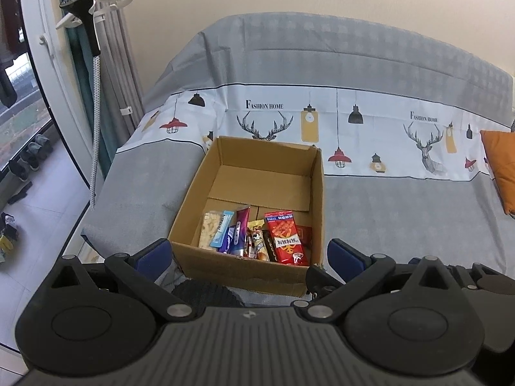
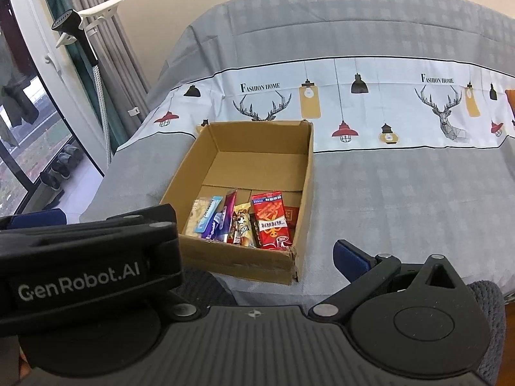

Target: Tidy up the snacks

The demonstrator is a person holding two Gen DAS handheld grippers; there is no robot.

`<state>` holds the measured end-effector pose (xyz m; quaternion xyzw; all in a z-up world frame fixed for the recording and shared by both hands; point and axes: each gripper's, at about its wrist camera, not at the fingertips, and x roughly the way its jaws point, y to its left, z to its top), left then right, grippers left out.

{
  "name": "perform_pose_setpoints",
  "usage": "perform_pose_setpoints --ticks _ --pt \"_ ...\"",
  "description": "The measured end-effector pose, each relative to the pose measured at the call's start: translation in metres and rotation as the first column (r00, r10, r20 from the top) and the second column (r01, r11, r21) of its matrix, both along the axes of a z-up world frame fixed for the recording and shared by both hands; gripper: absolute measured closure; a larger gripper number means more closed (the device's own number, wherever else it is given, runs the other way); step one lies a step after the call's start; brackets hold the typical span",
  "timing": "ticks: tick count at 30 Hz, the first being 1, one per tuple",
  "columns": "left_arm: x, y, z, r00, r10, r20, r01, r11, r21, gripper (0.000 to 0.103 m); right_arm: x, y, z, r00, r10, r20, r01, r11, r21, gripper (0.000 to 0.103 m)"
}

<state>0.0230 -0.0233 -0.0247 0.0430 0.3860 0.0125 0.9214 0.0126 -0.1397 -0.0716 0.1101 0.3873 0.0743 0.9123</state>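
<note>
An open cardboard box [image 1: 313,199] stands on the grey covered sofa. Several snacks lie in a row along its near wall: a red packet [image 1: 285,236], a purple tube [image 1: 241,228], a light blue bar [image 1: 222,228] and a beige cracker pack [image 1: 209,230]. My left gripper [image 1: 249,257] hangs just in front of the box, open wide and holding nothing. The right wrist view shows the same box [image 2: 307,173] and red packet [image 2: 270,222]. My right gripper [image 2: 254,257] is open and empty. The left gripper's body [image 2: 87,257] hides the right gripper's left finger.
A patterned cover drapes the sofa [image 1: 402,212], with an orange cushion [image 1: 500,170] at its right end. A garment steamer [image 1: 87,16] hangs by the curtain on the left. Shoes [image 1: 32,157] sit on the floor by the glass door.
</note>
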Motion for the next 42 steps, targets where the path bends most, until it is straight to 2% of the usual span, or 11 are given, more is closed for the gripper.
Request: perform_pose_setpoints --ticks 12,24,42 --pt "-0.0020 -0.0026 0.0001 1.000 0.007 -0.016 -0.006 0.999 0.031 0.000 -0.0015 -0.0006 0.0004 1.000 0.005 0.000 -0.005 1.000 -0.015 0.001" --pt "-0.0018 0.0030 -0.0056 0.999 0.028 -0.042 -0.027 1.000 0.005 0.000 0.0016 -0.0013 -0.0046 0.999 0.018 -0.040 -0.019 1.000 -0.015 0.001" --pt "-0.0010 0.0003 -0.0048 0.998 0.018 -0.057 -0.017 1.000 0.015 0.000 -0.0008 -0.0009 -0.0039 0.999 0.023 -0.032 -0.024 0.999 -0.021 0.001"
